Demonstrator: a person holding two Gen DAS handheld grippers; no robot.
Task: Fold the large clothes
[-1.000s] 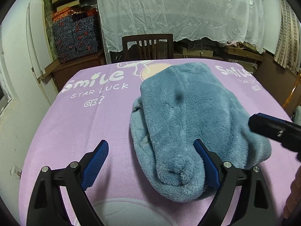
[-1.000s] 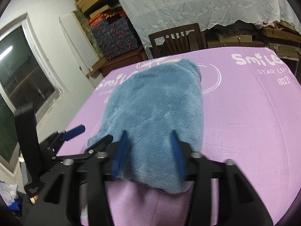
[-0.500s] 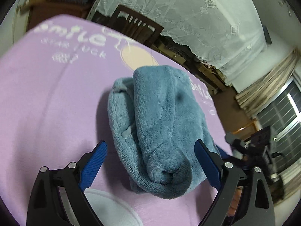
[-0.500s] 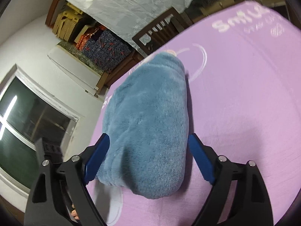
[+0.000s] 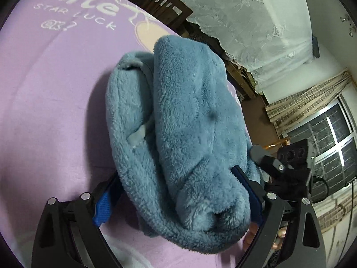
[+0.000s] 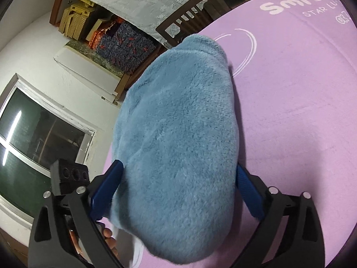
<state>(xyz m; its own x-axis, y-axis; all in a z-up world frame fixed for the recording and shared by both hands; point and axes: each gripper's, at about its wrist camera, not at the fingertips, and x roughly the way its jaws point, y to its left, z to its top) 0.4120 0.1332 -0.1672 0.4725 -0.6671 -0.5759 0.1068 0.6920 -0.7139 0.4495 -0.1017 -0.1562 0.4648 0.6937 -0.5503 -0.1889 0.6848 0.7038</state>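
A folded blue fleece garment point(image 5: 185, 120) lies in a thick bundle on the purple printed table cover point(image 5: 49, 93). My left gripper point(image 5: 178, 192) is open, its blue-padded fingers on either side of the bundle's near end. The same garment point(image 6: 178, 134) fills the right wrist view. My right gripper point(image 6: 176, 189) is open too, its fingers spread around the bundle's other near side. Each gripper shows at the edge of the other's view. Whether the pads press the fleece is unclear.
A dark wooden chair point(image 5: 160, 2) stands at the table's far edge under a white lace cloth point(image 5: 256, 17). Stacked boxes point(image 6: 125, 42) and a white board point(image 6: 87, 69) are by the wall. Windows point(image 6: 38, 138) flank the table.
Both grippers have moved forward and tilted, so the bundle's end now sits deep between each pair of fingers. The right gripper opened from a narrow gap one second ago.
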